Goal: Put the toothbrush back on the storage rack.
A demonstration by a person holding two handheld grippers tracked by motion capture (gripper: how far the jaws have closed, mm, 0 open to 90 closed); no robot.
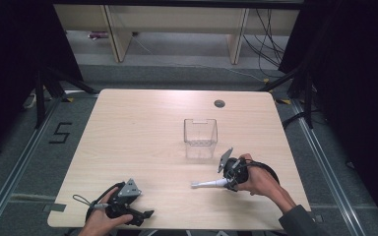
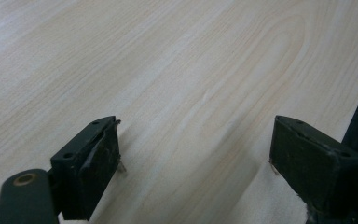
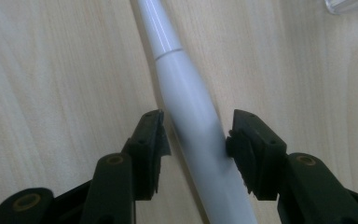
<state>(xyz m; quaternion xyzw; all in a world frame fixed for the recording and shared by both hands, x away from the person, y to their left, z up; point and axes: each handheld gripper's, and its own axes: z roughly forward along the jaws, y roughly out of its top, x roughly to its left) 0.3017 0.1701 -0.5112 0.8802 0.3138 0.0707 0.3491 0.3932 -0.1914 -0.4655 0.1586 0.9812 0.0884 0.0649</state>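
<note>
1. Landmark: clear plastic box (image 1: 200,137), upright and open-topped, standing on the wooden table (image 1: 142,128) a bit right of its middle; small round grommet (image 1: 219,103) on the table beyond the box.
2. Right gripper (image 1: 228,182) sits near the box, on the person's side and slightly right of it; held by the right hand (image 1: 258,179); jaws point left.
3. White pen-like stick (image 1: 208,184) lies flat on the table just in front of the box, tip pointing left; in the right gripper view the stick (image 3: 191,121) runs between the two jaws; right jaw touches it, left jaw looks a hair off; not firmly clamped as far as I can tell.
4. Left gripper (image 1: 142,214) well apart from the box, at the near left edge of the table; left hand (image 1: 101,221) on it; jaws spread wide in the left gripper view, bare wood between them, nothing held.
</note>
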